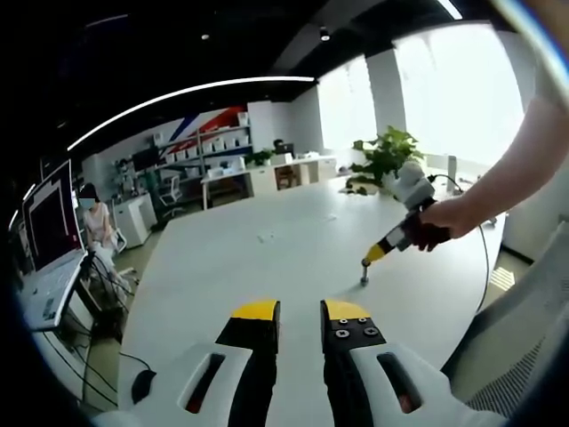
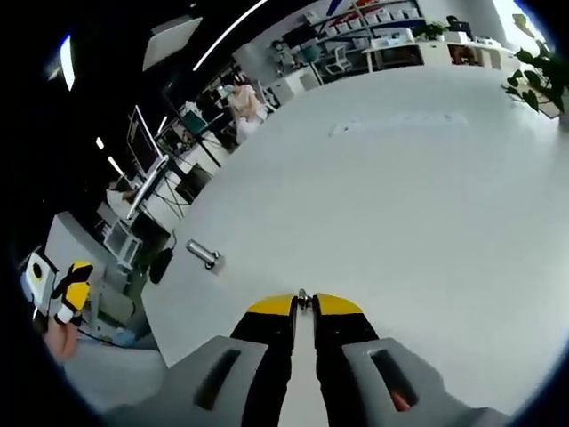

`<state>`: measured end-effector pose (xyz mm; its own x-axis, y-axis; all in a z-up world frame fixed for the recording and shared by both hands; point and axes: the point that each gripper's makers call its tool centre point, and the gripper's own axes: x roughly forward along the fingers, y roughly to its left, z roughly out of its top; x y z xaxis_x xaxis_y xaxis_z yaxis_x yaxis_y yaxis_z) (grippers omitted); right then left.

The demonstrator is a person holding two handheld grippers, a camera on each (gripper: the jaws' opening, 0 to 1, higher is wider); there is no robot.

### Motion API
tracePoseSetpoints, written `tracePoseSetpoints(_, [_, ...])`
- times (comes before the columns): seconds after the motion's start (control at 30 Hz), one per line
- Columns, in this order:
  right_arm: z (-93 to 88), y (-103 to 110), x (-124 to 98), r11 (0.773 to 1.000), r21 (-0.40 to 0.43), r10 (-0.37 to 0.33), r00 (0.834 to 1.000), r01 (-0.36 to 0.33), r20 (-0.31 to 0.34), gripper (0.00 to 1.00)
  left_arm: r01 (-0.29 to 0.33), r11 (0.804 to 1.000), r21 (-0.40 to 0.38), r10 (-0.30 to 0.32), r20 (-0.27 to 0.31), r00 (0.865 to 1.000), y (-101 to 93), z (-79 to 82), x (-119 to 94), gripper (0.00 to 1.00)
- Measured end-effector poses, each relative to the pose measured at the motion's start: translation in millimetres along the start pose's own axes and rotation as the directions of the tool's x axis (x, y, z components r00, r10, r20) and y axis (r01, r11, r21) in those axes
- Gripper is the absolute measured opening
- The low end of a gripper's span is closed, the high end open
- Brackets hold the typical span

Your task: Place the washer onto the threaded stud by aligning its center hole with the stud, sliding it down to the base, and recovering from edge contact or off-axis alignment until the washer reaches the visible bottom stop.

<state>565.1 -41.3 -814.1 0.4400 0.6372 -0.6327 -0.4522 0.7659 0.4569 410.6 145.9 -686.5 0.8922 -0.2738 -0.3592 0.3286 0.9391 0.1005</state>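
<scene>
- The left tool (image 1: 300, 311), black with yellow tips and white housing, rises from the bottom of the left gripper view with its jaws apart and nothing between them, hovering over the large, pale grey counter (image 1: 267, 258).
- The right tool (image 2: 304, 305) has its yellow-tipped jaws nearly together on a small, thin metal washer (image 2: 302, 296) that shows as a dark sliver at the tips in the right gripper view.
- In the left gripper view, the right tool (image 1: 372, 256) comes in from the right, held by a person's hand (image 1: 440, 222), tips angled down at the top of the short, upright, grey threaded metal stud (image 1: 364, 273) standing on the counter.
- At that distance I cannot tell whether the washer touches the stud or sits on it.
- A second small, silver metal cylinder (image 2: 204, 254) lies on its side near the counter's left edge in the right gripper view, well apart from the right tool's tips.
- A green potted plant (image 1: 384, 158) stands at the far side of the counter.
- A laptop with a lit screen (image 1: 49, 240) sits off the counter to the left, and a seated person (image 1: 100, 227) is behind it.
- White shelving with boxes (image 1: 209, 147) lines the far wall.
</scene>
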Motion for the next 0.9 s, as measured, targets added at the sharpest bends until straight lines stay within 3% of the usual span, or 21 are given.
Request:
tracePoseSetpoints(0.43, [0.9, -1.8, -1.6, 0.995, 0.092, 0.024, 0.999, -0.026, 0.022, 0.05, 0.006, 1.000, -0.001, -0.006, -0.005, 1.000, -1.0, -1.2, 1.2, 0.16])
tracePoseSetpoints(0.9, [7.2, 2.2, -3.8, 0.995, 0.091, 0.037, 0.998, -0.041, 0.044, 0.05, 0.006, 1.000, 0.002, -0.006, -0.009, 1.000, -1.5, -2.0, 1.4, 0.16])
